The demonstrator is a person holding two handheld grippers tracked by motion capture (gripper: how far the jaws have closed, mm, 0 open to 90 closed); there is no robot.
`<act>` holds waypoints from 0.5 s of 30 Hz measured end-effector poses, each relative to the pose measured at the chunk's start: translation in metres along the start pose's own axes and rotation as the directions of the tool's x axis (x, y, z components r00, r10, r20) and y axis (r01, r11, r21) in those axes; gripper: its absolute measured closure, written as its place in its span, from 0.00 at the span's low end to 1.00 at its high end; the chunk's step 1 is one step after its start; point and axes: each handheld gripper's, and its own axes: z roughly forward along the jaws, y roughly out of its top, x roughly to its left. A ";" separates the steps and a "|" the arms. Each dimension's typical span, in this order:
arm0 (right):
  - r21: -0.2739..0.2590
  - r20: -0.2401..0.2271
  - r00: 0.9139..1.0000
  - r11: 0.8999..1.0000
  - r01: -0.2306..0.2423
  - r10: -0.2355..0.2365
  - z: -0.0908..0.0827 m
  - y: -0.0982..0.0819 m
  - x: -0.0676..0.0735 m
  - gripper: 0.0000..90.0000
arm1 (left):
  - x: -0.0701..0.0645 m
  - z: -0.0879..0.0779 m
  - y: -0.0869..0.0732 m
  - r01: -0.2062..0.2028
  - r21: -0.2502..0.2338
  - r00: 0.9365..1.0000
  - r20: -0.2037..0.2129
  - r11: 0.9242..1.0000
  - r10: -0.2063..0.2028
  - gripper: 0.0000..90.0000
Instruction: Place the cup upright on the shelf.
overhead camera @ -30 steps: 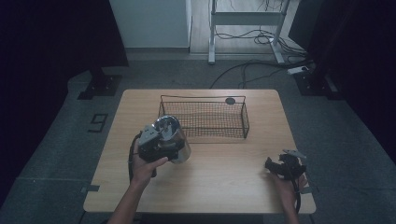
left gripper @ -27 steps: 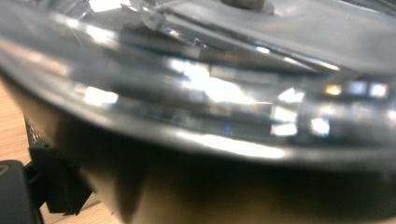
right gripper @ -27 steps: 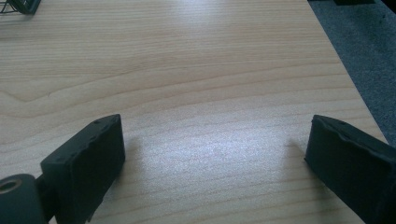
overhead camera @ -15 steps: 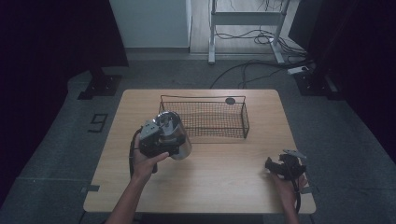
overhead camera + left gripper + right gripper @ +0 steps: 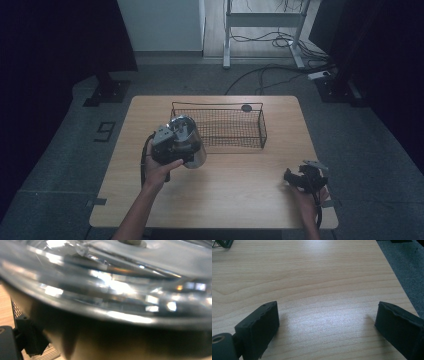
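Left gripper (image 5: 175, 147) carries a shiny metal pot (image 5: 189, 140) by the basket (image 5: 262, 131); right gripper (image 5: 300, 178) idles.

The pot is clamped and tilted, lifted just left of the basket's near-left corner, probably bound for it. The right gripper rests near the table's (image 5: 235, 200) near-right edge, jaws spread wide, empty.

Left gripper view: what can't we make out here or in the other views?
- Left gripper jaws: left gripper view, hidden behind the blurred shiny metal pot with glass lid.
- Pot contents: high view, too small.
- Small dark round object behind the black wire basket: too small to identify.
- Right gripper: open over bare wooden table.
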 end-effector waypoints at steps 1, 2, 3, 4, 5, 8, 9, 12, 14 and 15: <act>0.000 0.000 1.000 1.000 0.001 -0.001 0.000 0.000 0.000 0.06 | 0.000 0.001 0.001 0.000 0.001 1.000 0.000 1.000 0.000 0.04; 0.000 0.000 1.000 1.000 0.001 -0.001 0.000 0.000 0.000 0.06 | 0.000 0.001 0.001 0.003 -0.002 1.000 -0.001 1.000 -0.003 0.04; -0.001 0.000 1.000 1.000 0.002 -0.002 0.000 0.000 0.000 0.06 | 0.000 0.002 0.002 0.003 -0.001 1.000 -0.002 1.000 -0.003 0.04; 0.000 -0.001 1.000 1.000 0.000 0.000 0.000 0.000 0.000 0.06 | 0.001 0.003 0.003 0.005 0.000 1.000 -0.001 1.000 -0.005 0.04; 0.000 -0.001 1.000 1.000 0.000 0.000 0.000 0.000 0.000 0.06 | 0.002 0.004 0.004 0.014 -0.004 1.000 0.000 1.000 -0.014 0.04; 0.000 -0.001 1.000 1.000 0.000 0.000 0.000 0.000 0.000 0.06 | 0.003 0.005 0.006 0.020 -0.005 1.000 0.000 1.000 -0.020 0.04; 0.000 -0.001 1.000 1.000 0.001 -0.001 0.000 0.000 0.000 0.06 | 0.004 0.007 0.007 0.018 -0.003 1.000 -0.006 1.000 -0.018 0.04; 0.000 -0.002 1.000 1.000 0.001 -0.001 0.000 0.000 0.000 0.06 | 0.005 0.008 0.008 0.019 -0.004 1.000 -0.009 1.000 -0.019 0.04; 0.000 -0.002 1.000 1.000 0.001 -0.001 0.000 0.000 0.000 0.06 | 0.005 0.008 0.009 0.019 -0.001 1.000 -0.010 1.000 -0.019 0.04; -0.001 -0.002 1.000 1.000 0.001 -0.001 0.000 0.000 0.000 0.06 | 0.005 0.009 0.010 0.020 -0.002 1.000 -0.010 1.000 -0.020 0.04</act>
